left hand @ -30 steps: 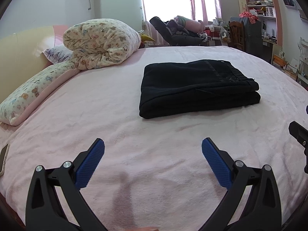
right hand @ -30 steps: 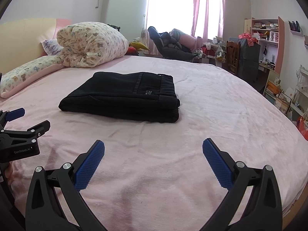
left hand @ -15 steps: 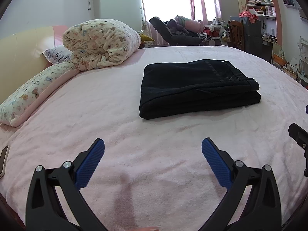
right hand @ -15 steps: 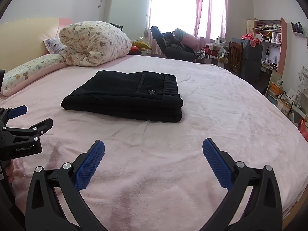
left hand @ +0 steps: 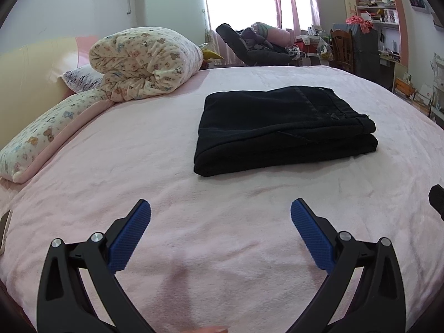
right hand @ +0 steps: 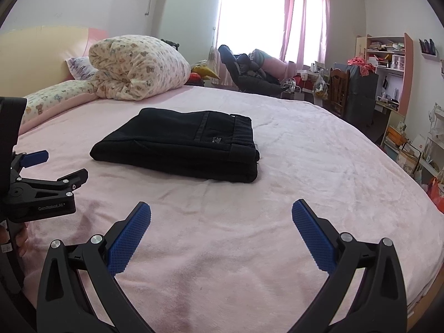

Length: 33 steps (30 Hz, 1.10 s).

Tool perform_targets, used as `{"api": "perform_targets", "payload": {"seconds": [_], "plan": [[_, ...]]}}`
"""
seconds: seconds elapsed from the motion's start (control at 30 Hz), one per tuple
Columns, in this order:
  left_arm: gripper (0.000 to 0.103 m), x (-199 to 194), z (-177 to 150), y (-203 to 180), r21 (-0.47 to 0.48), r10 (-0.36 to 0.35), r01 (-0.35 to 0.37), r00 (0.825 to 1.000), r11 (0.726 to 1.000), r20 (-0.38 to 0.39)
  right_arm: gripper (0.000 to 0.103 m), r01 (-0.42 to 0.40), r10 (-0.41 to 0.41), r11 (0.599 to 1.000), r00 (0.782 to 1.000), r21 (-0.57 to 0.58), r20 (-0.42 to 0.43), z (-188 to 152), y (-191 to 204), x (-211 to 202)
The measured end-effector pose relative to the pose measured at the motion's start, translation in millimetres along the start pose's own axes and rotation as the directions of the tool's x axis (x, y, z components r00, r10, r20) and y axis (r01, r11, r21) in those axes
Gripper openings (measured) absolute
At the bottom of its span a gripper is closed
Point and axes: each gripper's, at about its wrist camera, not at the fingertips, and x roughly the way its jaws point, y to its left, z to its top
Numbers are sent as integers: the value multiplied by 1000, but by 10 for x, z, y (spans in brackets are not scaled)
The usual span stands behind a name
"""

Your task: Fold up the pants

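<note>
Black pants (left hand: 280, 127) lie folded into a neat rectangular stack in the middle of the pink bed (left hand: 138, 166). The right wrist view has the same pants (right hand: 183, 144) ahead and a little left. My left gripper (left hand: 220, 213) hovers open over the blanket, well short of the stack, with nothing between its blue pads. My right gripper (right hand: 221, 213) is likewise open and empty, back from the pants. The left gripper (right hand: 47, 166) also shows at the left edge of the right wrist view, jaws apart. A black tip of the right gripper (left hand: 437, 197) pokes in at the right edge of the left wrist view.
A rolled bear-print duvet (left hand: 144, 63) and a long pillow (left hand: 47, 136) sit at the head of the bed on the left. A phone (left hand: 5, 230) lies at the left edge. Beyond the bed are a reclined chair (right hand: 249, 75), a desk and shelves (right hand: 388, 63).
Both grippers have drawn back slightly and tilted, so the pants sit a little farther away in each view. The pants themselves have not moved. Both grippers stayed open.
</note>
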Motion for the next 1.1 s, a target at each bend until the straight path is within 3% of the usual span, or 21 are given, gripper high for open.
{"api": "perform_targets", "payload": {"seconds": [1.1], "plan": [[101, -26, -15, -10, 3, 1, -1, 1000, 1000, 2, 102, -17, 17, 1000, 1000, 0, -17, -9, 29, 43]]}}
